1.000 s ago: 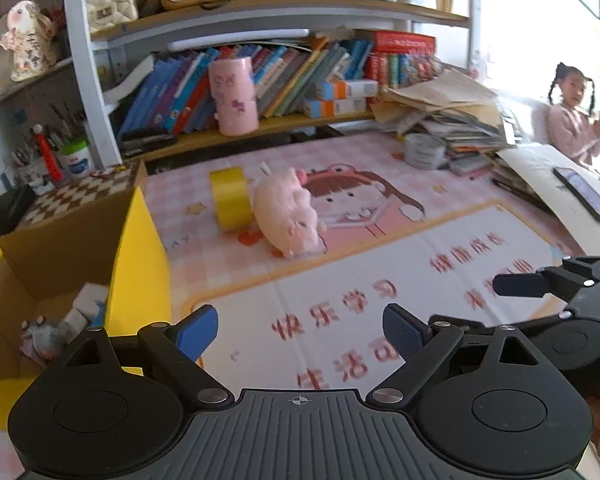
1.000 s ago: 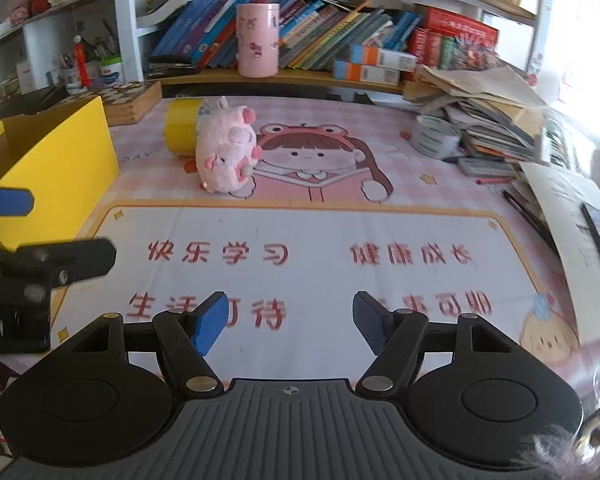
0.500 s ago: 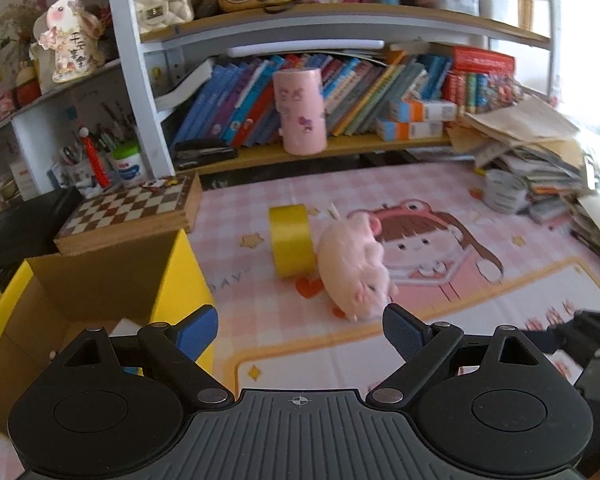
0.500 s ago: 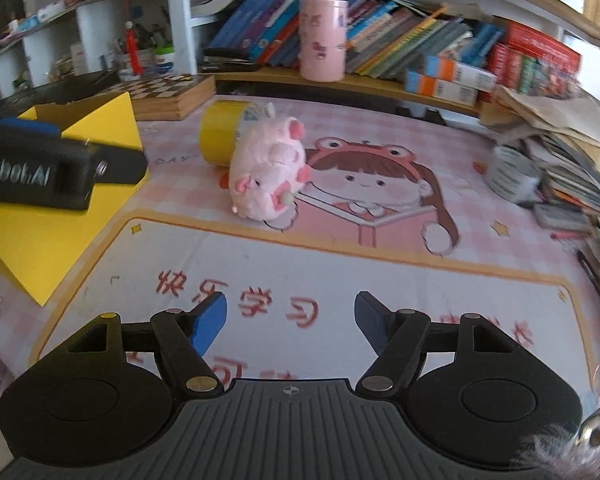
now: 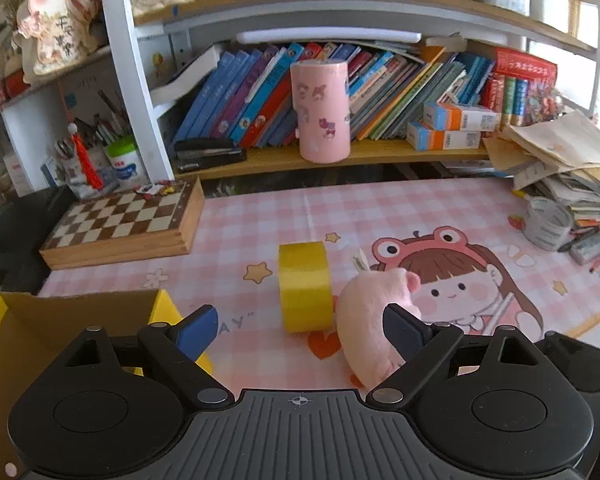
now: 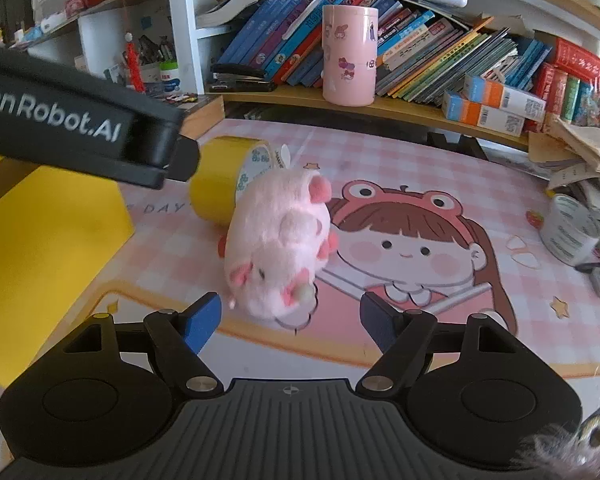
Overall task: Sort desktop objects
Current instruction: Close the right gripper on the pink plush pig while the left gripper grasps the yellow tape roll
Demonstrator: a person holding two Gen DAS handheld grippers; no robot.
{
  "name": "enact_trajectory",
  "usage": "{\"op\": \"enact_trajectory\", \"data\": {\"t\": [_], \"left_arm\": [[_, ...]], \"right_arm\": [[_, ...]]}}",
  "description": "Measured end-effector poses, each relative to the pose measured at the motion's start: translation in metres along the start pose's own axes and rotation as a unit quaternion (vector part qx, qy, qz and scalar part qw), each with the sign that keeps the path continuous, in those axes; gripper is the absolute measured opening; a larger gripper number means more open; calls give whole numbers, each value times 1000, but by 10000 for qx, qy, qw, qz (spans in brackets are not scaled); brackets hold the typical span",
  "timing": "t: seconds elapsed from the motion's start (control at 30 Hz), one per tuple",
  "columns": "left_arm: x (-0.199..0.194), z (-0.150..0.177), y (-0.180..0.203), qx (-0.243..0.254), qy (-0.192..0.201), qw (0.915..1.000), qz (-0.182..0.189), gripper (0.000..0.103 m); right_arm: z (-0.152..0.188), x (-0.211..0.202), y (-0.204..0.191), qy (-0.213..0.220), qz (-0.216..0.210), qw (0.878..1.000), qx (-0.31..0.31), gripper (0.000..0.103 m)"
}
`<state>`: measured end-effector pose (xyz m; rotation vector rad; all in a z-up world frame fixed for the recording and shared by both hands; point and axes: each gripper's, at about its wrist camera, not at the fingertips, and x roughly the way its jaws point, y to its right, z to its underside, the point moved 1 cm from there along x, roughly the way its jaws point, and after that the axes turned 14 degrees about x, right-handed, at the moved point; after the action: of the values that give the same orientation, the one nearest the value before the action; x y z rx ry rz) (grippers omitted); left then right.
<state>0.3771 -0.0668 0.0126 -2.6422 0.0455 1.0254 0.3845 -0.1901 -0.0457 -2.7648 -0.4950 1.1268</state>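
A pink plush pig [image 6: 278, 244] lies on the pink desk mat, touching a yellow tape roll [image 6: 216, 182] that stands on edge behind it. In the left wrist view the pig [image 5: 370, 316] is just ahead right and the tape roll [image 5: 305, 285] straight ahead. My left gripper [image 5: 300, 330] is open and empty, close to both. My right gripper [image 6: 292, 320] is open and empty, just short of the pig. A yellow cardboard box [image 5: 52, 328] stands at the left; it also shows in the right wrist view [image 6: 40, 248].
A wooden chess box [image 5: 124, 224] lies at the back left. A pink cup [image 5: 322, 110] stands on the low shelf among books. A grey tape roll [image 5: 548, 224] and stacked papers [image 5: 560, 156] fill the right side. The left gripper's body [image 6: 80, 136] crosses the right wrist view.
Both grippers have moved forward toward the pig and tape roll, which now sit much closer. Both stayed open.
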Motion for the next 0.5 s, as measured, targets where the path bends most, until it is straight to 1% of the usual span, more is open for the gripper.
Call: {"op": "enact_trajectory", "data": {"t": [0.3, 0.5], "left_arm": [[38, -15, -14, -74, -319, 9994, -72, 92], [63, -22, -6, 56, -495, 9987, 114, 92]], "right_arm": [[-16, 26, -5, -5, -140, 9997, 193, 74], [-21, 39, -6, -37, -138, 9996, 234, 74]]}}
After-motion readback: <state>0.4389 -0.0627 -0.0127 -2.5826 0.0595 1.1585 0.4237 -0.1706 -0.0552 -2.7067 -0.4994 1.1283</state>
